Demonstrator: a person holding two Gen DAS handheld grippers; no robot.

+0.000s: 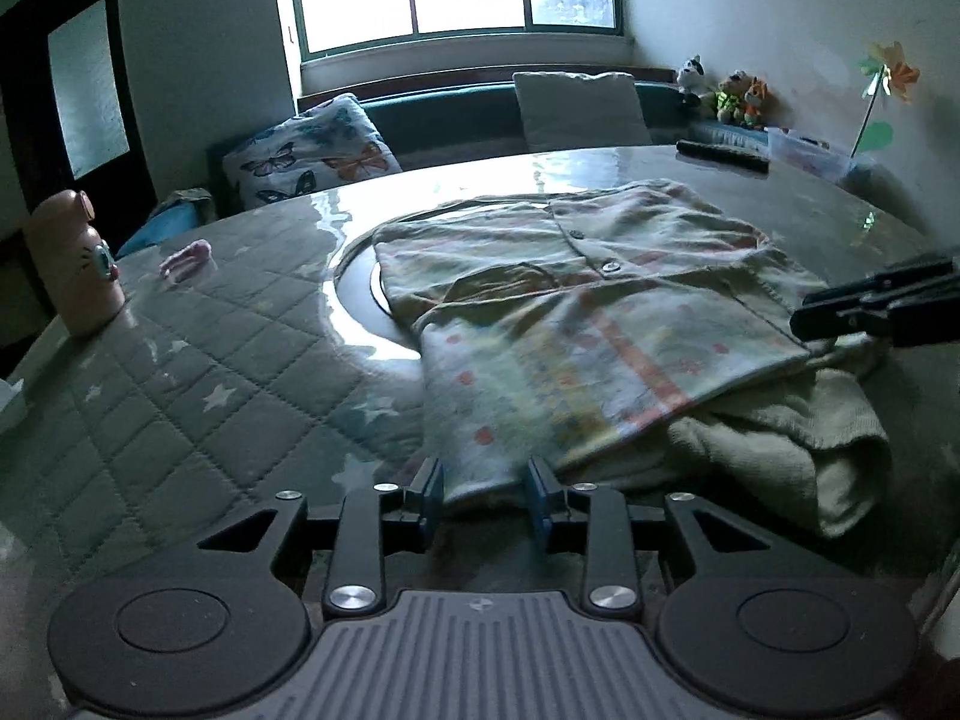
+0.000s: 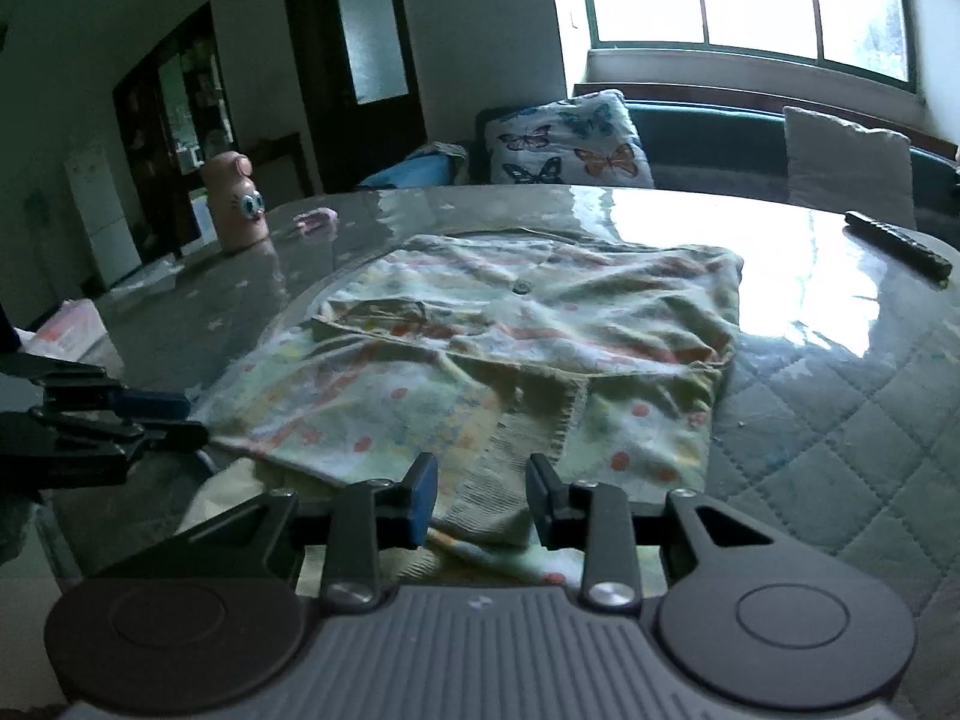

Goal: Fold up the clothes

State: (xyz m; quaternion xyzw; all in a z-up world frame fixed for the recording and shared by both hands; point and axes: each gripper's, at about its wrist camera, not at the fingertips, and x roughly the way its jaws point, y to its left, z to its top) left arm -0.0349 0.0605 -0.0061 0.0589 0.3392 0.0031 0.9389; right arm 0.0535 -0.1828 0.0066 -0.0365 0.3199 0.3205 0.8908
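Note:
A pale patterned button shirt (image 1: 576,312) lies partly folded on the glass-topped table (image 1: 240,324), its lower part doubled back over the chest. A cream sleeve or cuff (image 1: 798,450) sticks out at the near right. My left gripper (image 1: 485,498) is open, its fingers either side of the shirt's near hem corner. My right gripper (image 2: 480,501) is open over the near hem and a ribbed cuff (image 2: 510,480) of the shirt (image 2: 516,324). Each gripper shows in the other's view, at the right edge in the left wrist view (image 1: 870,312) and at the left edge in the right wrist view (image 2: 150,414).
A pink bottle with cartoon eyes (image 1: 72,264) stands at the table's left. A small pink item (image 1: 186,261) lies near it. A dark remote (image 2: 897,243) lies at the far right. Cushions (image 1: 312,150) and a bench sit behind the table under the window. Soft toys (image 1: 729,93) sit far right.

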